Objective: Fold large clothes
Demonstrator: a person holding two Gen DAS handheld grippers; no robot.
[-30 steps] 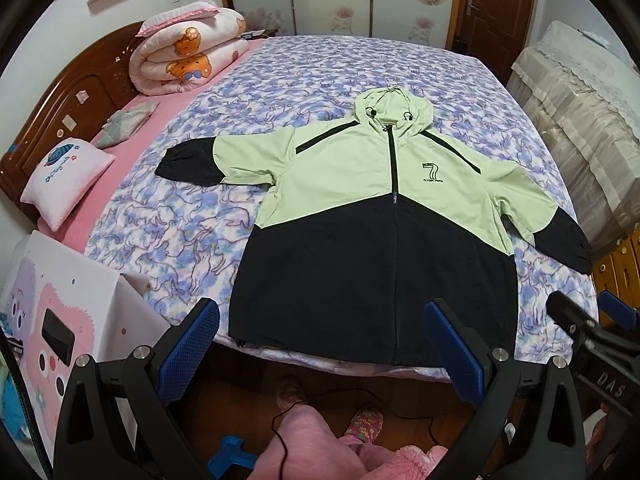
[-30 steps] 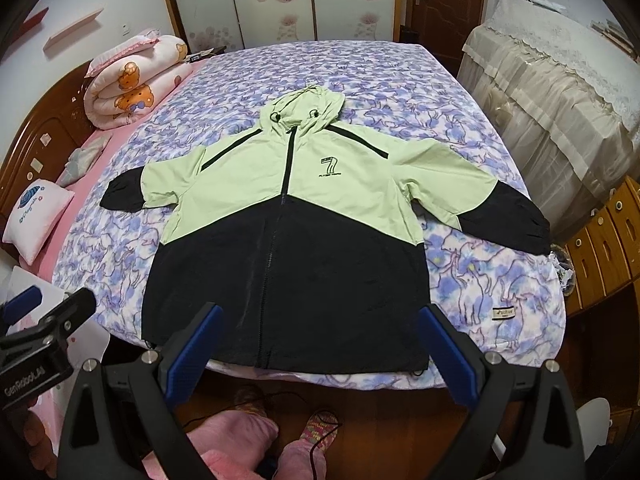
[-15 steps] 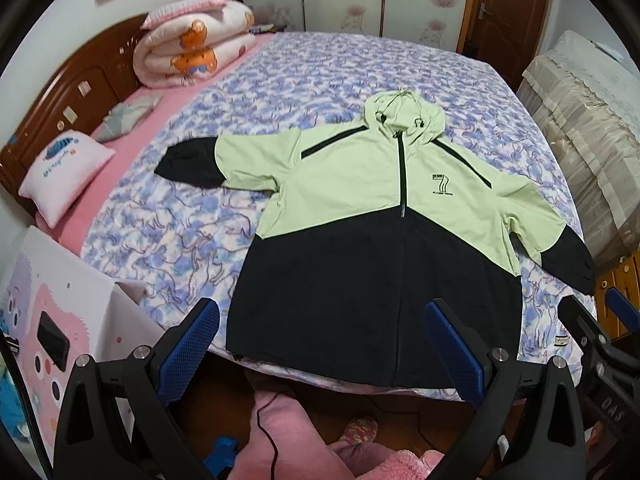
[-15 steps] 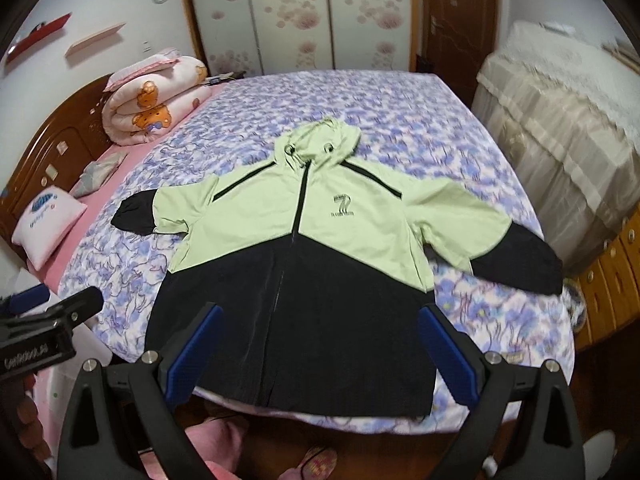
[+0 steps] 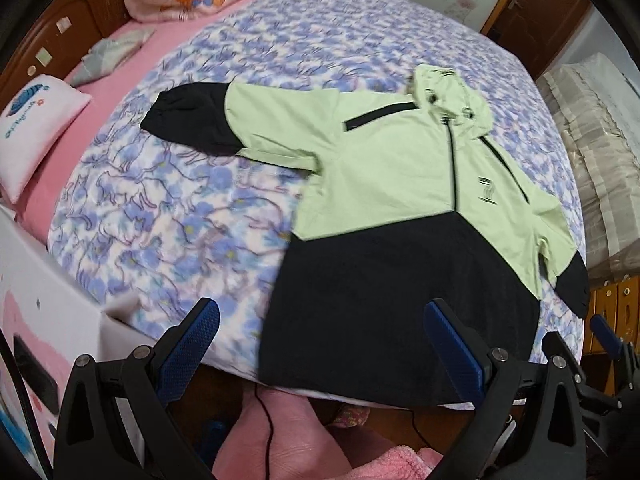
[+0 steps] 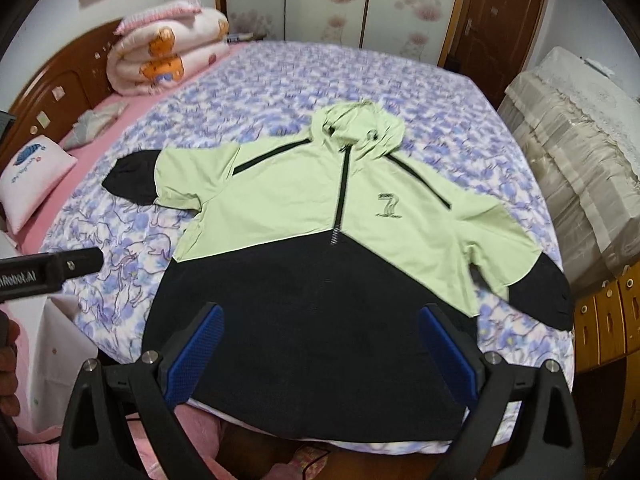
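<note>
The jacket (image 6: 320,256) lies flat, front up, on the flowered bed (image 6: 280,80), light green on top and black below. Its left sleeve (image 6: 160,178) with a black cuff reaches toward the pillow (image 6: 32,176), the zipper (image 6: 342,200) runs down the middle, and the right sleeve (image 6: 520,268) points to the bed's edge. The left gripper (image 5: 320,348) and right gripper (image 6: 320,350) both hover spread wide, empty, above the hem.

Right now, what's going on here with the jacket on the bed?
A person holds a gripper in each hand over the near edge of the bed. A green and black hooded jacket lies spread flat, front up, zipped, both sleeves out to the sides. The left gripper and right gripper are both open and holding nothing. No fold has been made yet.
</note>
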